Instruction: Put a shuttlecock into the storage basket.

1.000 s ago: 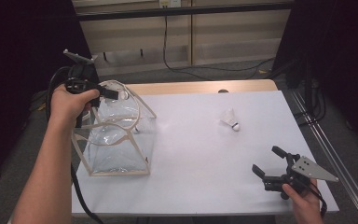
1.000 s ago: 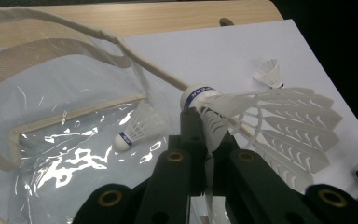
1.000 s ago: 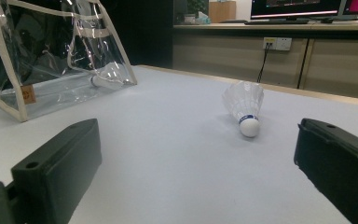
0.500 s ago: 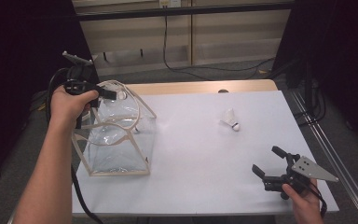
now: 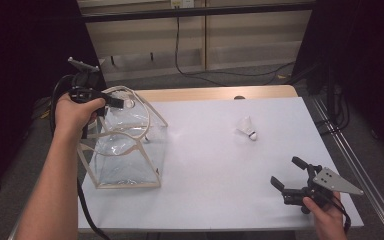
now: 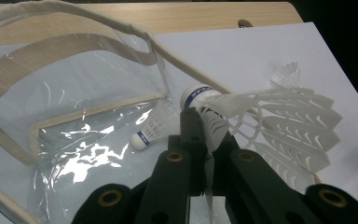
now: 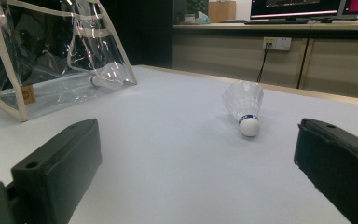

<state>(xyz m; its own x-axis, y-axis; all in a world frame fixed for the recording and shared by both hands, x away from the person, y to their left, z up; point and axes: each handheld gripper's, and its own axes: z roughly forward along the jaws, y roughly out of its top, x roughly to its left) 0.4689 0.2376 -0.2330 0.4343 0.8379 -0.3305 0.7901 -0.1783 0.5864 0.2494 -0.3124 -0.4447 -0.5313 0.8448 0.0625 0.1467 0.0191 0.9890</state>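
A clear plastic bag [image 5: 125, 150] with cream trim stands open at the table's left. Above its mouth my left gripper [image 5: 119, 101] is shut on a white shuttlecock [image 6: 205, 100], pinched at the feather base with the cork pointing away, as the left gripper view [image 6: 205, 128] shows. Another shuttlecock [image 6: 149, 133] lies inside the bag [image 6: 74, 107]. A third shuttlecock [image 5: 247, 128] lies on the white table top to the right of middle. My right gripper [image 5: 287, 172] rests open near the front right edge, facing that shuttlecock [image 7: 247, 109], nothing between its fingers.
The white table top [image 5: 205, 165] has a wooden strip along its far edge [image 5: 215, 93]. Black cables hang beyond the table at the back, and a metal rail [image 5: 355, 165] runs along the right side.
My left gripper has edged slightly rightward over the bag's mouth, still gripping the shuttlecock. The right gripper has stayed put.
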